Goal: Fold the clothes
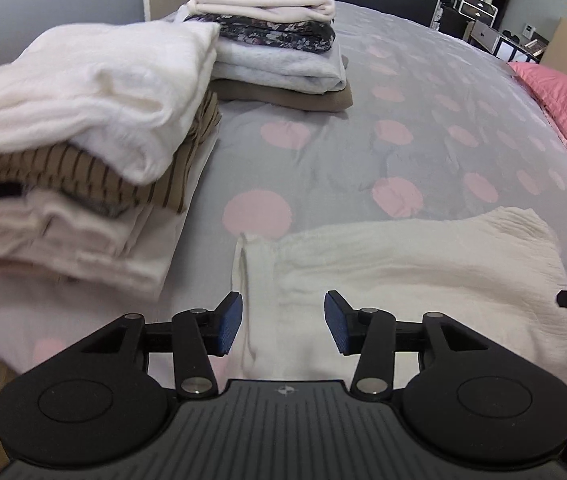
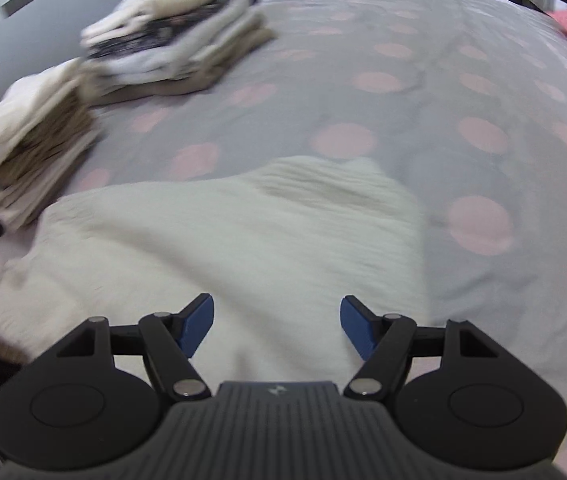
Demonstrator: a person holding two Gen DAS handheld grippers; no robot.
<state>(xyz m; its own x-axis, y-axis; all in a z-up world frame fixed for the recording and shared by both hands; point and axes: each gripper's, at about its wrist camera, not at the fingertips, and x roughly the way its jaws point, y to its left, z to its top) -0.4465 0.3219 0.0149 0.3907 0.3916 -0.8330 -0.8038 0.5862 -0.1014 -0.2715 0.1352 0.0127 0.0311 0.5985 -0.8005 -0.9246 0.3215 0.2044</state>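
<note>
Both grippers, left [image 1: 283, 322] and right [image 2: 277, 326], hover released over a cream garment [image 1: 403, 264] (2 folded stacks [image 1: 83, 128] ahead-left); a careless grab could bunch it.

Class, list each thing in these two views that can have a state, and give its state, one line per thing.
left gripper: open, nothing between the pads
right gripper: open, empty
white garment: lying on the bed, not stacked
near stack: folded, piled
far stack: folded, piled
pink pillow: lying at the bed's edge

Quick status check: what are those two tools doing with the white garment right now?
Left tool open, empty. Right tool open, empty. White garment flat on bedspread, ungripped. Two folded stacks left, not in the way.
</note>
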